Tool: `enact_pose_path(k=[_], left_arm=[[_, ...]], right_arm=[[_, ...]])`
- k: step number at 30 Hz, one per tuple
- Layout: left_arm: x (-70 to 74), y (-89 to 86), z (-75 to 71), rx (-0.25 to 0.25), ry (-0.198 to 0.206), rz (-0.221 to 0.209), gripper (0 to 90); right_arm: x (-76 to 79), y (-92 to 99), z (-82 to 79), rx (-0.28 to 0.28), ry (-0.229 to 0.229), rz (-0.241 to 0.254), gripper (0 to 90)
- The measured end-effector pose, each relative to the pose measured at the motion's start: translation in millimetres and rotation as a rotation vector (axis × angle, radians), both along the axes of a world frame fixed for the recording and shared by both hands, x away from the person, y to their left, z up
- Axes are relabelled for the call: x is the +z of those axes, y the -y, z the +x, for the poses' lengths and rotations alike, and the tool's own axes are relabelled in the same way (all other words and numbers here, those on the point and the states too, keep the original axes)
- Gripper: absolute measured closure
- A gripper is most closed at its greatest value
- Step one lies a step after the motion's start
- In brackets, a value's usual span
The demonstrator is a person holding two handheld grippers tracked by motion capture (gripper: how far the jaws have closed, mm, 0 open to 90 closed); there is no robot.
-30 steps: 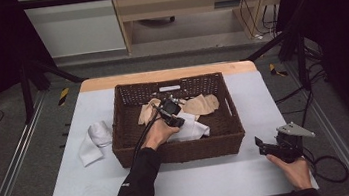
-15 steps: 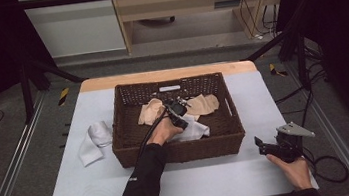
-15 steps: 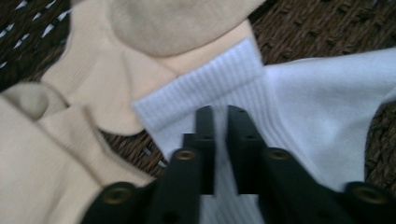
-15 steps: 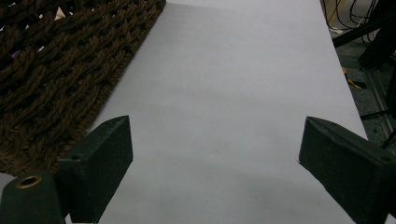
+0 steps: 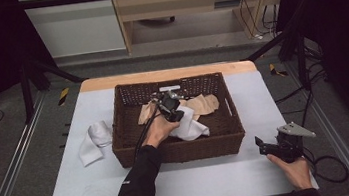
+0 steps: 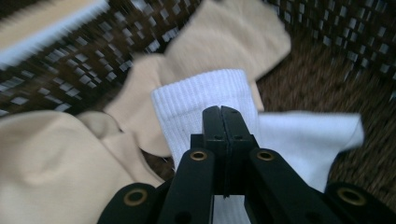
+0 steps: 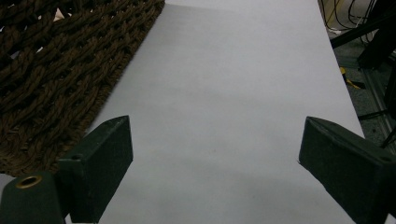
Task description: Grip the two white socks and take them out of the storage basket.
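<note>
The white sock lies in the brown basket, near its middle, on top of the tan socks. In the left gripper view its ribbed cuff points away from the gripper, toward the far wall of the basket, and its long side runs from near to far. A second white piece spreads out to the right of it; I cannot tell if that is the same sock. The left gripper has its two black jaws pressed tight together, right over the white sock. It may be pinching the sock, but I cannot tell for sure. In the high view the left hand reaches from the near edge of the table over the near wall of the basket, with the dark sleeve stretched out straight, and the left gripper points to the far side. The right hand rests at the near right corner of the table, and the right gripper points left, toward the basket. In the right gripper view its jaws stand wide apart with nothing between them but bare table. Another white sock lies on the table just left of the basket.
</note>
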State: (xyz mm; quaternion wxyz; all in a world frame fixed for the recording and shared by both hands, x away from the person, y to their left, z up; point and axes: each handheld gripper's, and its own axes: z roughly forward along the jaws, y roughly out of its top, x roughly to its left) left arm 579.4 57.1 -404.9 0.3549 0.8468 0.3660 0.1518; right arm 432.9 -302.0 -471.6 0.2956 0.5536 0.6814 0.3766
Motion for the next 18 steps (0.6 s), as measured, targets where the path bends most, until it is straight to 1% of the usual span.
enact_pose_path(k=[1, 3, 4, 5, 6, 8, 9, 10, 12, 14, 15, 16, 17, 18], left_arm=[[6.2, -5.7, 0.0, 0.016, 0.020, -0.012, 89.5], [17.1, -19.0, 0.5, 0.043, 0.043, -0.051, 89.5], [21.8, -25.7, 0.5, 0.060, 0.059, -0.061, 89.5], [25.2, -31.9, 1.0, 0.071, 0.063, -0.062, 89.5], [27.6, -37.6, 1.6, 0.085, 0.081, -0.047, 89.5], [28.4, -46.8, 3.4, 0.110, 0.107, 0.013, 89.4], [26.3, -50.5, 4.9, 0.125, 0.125, 0.032, 89.4], [23.5, -53.8, 6.8, 0.135, 0.131, 0.045, 89.3], [14.9, -59.4, 11.4, 0.162, 0.134, 0.058, 89.2], [3.2, -62.9, 16.3, 0.181, 0.107, 0.069, 89.0], [-2.9, -63.8, 18.1, 0.183, 0.096, 0.073, 88.8], [-8.8, -64.0, 19.2, 0.178, 0.080, 0.077, 88.7], [-14.1, -63.6, 19.6, 0.171, 0.073, 0.082, 88.3], [-18.3, -62.8, 19.5, 0.163, 0.064, 0.078, 87.3]], right_arm=[[0.0, 0.0, 0.0, 0.001, 0.000, -0.002, 10.0], [0.0, 0.0, -0.1, -0.001, 0.001, -0.001, 10.0], [0.0, 0.1, -0.1, -0.001, 0.002, -0.003, 10.0], [0.0, -0.1, -0.1, -0.001, 0.000, -0.001, 10.0], [0.0, 0.0, 0.0, 0.001, -0.001, -0.002, 10.0], [-0.2, -0.2, 0.2, -0.001, -0.001, -0.004, 10.0], [-0.2, -0.3, 0.3, -0.002, -0.002, -0.004, 10.0], [-0.2, -0.3, 0.2, -0.002, -0.002, -0.004, 10.0], [-0.3, -0.2, 0.2, -0.001, -0.002, -0.005, 10.0], [-0.4, 0.0, 0.4, -0.001, -0.003, -0.007, 10.0], [-0.4, -0.1, 0.4, 0.000, -0.004, -0.007, 10.0], [-0.4, -0.1, 0.4, 0.002, -0.004, -0.007, 10.0], [-0.4, -0.1, 0.3, 0.003, -0.004, -0.006, 10.0], [-0.5, -0.2, 0.4, 0.003, -0.005, -0.006, 10.0]])
